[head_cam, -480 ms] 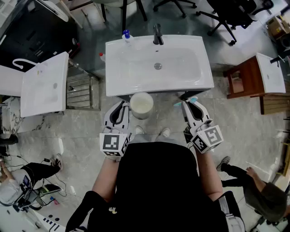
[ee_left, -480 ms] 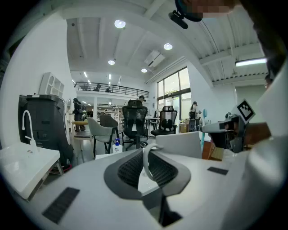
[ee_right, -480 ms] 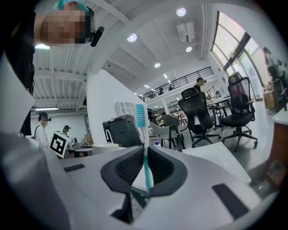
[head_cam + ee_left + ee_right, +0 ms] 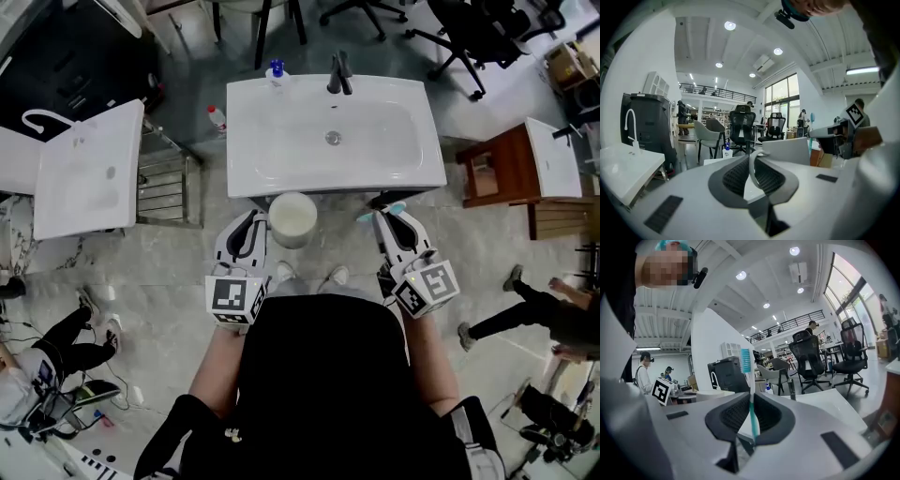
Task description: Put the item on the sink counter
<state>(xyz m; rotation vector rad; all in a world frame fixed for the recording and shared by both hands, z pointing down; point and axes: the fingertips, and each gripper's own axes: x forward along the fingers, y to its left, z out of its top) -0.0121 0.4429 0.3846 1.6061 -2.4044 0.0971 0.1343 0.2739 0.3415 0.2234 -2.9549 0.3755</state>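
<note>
Right gripper point(image 4: 384, 215) clamped on the upright toothbrush point(image 4: 751, 397), left gripper point(image 4: 251, 226) pinching the cup point(image 4: 292, 217) by its handle — carry both level and forward over the sink counter point(image 4: 430, 131) just ahead before loosening either grip

The glossy white rectangular ceramic sink counter point(image 4: 281, 173) carries a black metal faucet point(image 4: 337, 75) at its far edge. At its far left corner is a clear plastic bottle with a blue cap point(image 4: 276, 71). The round white ceramic cup point(image 4: 292, 217) matches the counter (its inside looks faintly cream). The slim plastic toothbrush point(image 4: 750, 394) has a teal lower handle, a white neck and teal bristles. The left gripper point(image 4: 251, 225) and the right gripper point(image 4: 392, 223) are white with dark grey textured pads point(image 4: 736, 416); each one's cube shows black-and-white square markers. The stone-tile floor point(image 4: 169, 272) is grey with pale marbled veins. The square wooden stool point(image 4: 492, 173) is reddish brown.
</note>
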